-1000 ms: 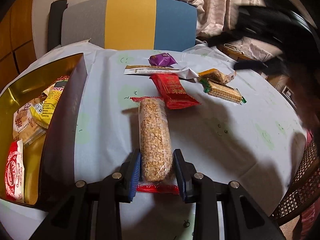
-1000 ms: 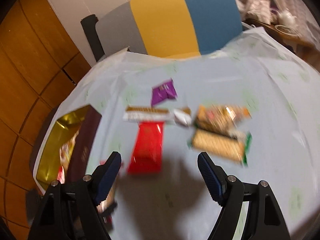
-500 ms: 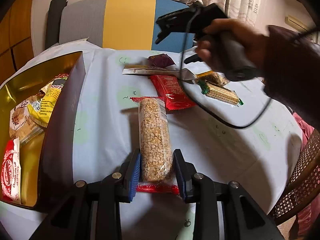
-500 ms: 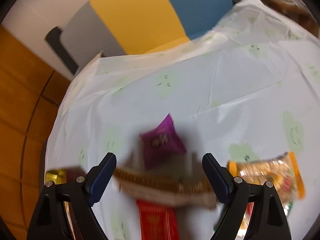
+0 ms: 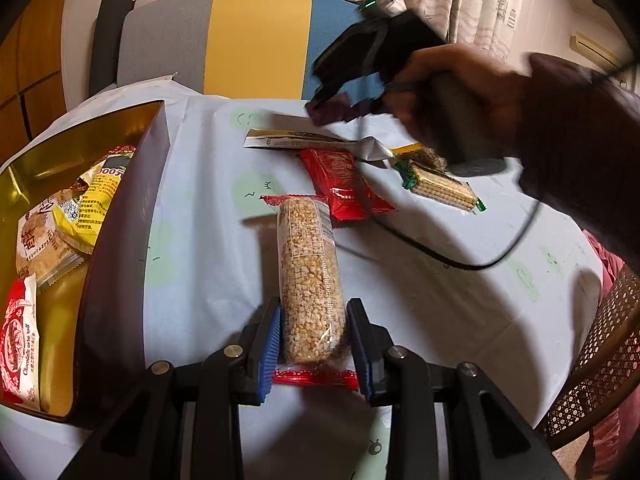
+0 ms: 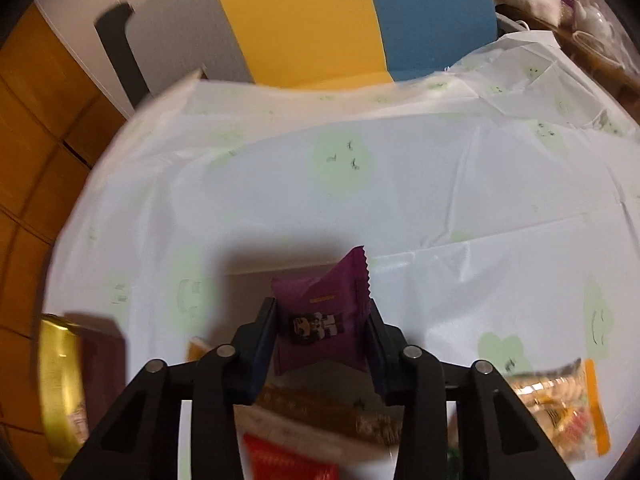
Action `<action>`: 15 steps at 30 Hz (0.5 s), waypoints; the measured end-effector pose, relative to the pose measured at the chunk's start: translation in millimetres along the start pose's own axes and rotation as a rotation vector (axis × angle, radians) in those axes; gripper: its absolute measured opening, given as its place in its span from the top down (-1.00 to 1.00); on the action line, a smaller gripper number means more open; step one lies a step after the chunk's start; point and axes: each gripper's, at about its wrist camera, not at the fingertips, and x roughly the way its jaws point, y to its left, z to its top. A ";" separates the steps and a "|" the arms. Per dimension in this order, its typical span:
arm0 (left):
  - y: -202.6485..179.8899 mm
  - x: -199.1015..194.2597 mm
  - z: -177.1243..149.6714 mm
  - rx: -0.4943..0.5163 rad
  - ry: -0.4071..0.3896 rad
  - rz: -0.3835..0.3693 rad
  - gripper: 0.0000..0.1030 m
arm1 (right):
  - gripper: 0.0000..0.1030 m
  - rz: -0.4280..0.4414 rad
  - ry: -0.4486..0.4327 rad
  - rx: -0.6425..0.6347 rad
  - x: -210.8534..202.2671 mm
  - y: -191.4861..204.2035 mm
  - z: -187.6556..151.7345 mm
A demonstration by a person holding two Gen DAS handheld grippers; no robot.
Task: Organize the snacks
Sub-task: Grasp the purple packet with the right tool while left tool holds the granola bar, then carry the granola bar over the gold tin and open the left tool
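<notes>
Box [image 5: 120,240] wall blocks my left. Red pack [image 5: 344,184], wafer pack [image 5: 440,188] and cable [image 5: 460,264] clutter ahead-right. Bare tablecloth [image 6: 360,200] beyond the purple pack [image 6: 320,316], open up to chair [image 6: 320,20].

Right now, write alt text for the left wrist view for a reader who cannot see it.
The left gripper is shut on a long clear-wrapped grain bar above a pale tablecloth. To its left a gold-lined box holds packaged snacks; beyond lie a red packet, a wafer pack and a beige stick pack, while the right gripper holds a purple packet.
</notes>
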 end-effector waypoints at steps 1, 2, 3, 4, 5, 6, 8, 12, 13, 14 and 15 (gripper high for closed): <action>0.1 0.2 -0.1 -0.002 0.000 0.000 0.37 | 0.21 0.036 -0.013 0.003 -13.3 -2.1 -4.8; 0.2 0.0 -0.2 -0.004 0.000 0.000 0.37 | 0.21 0.064 -0.022 0.004 -24.9 -4.8 -10.4; 0.3 0.2 -0.2 -0.007 0.001 0.001 0.37 | 0.21 0.087 -0.033 -0.007 -39.9 -7.4 -19.3; 0.5 0.3 -0.1 -0.009 0.000 0.001 0.37 | 0.21 0.098 -0.038 -0.018 -48.9 -8.3 -25.3; 0.6 0.4 -0.1 -0.009 0.000 0.002 0.37 | 0.21 0.123 -0.037 -0.030 -60.0 -10.9 -35.7; 0.5 0.3 -0.2 -0.007 0.000 0.003 0.37 | 0.20 0.145 -0.029 -0.041 -69.3 -13.8 -46.7; 0.1 0.2 -0.6 -0.006 -0.001 0.006 0.37 | 0.19 0.149 -0.004 -0.080 -86.3 -20.6 -75.2; -2.1 0.9 0.6 -0.007 0.007 0.017 0.37 | 0.19 0.129 0.073 -0.094 -99.0 -43.1 -135.1; -3.7 1.3 1.4 -0.006 0.010 0.021 0.37 | 0.19 0.120 0.095 -0.090 -99.3 -49.7 -152.6; -5.4 1.9 2.3 -0.002 0.014 0.027 0.37 | 0.19 0.112 0.108 -0.083 -98.6 -53.2 -165.0; -6.6 2.0 3.4 0.003 0.017 0.033 0.37 | 0.19 0.101 0.120 -0.073 -97.0 -58.1 -176.3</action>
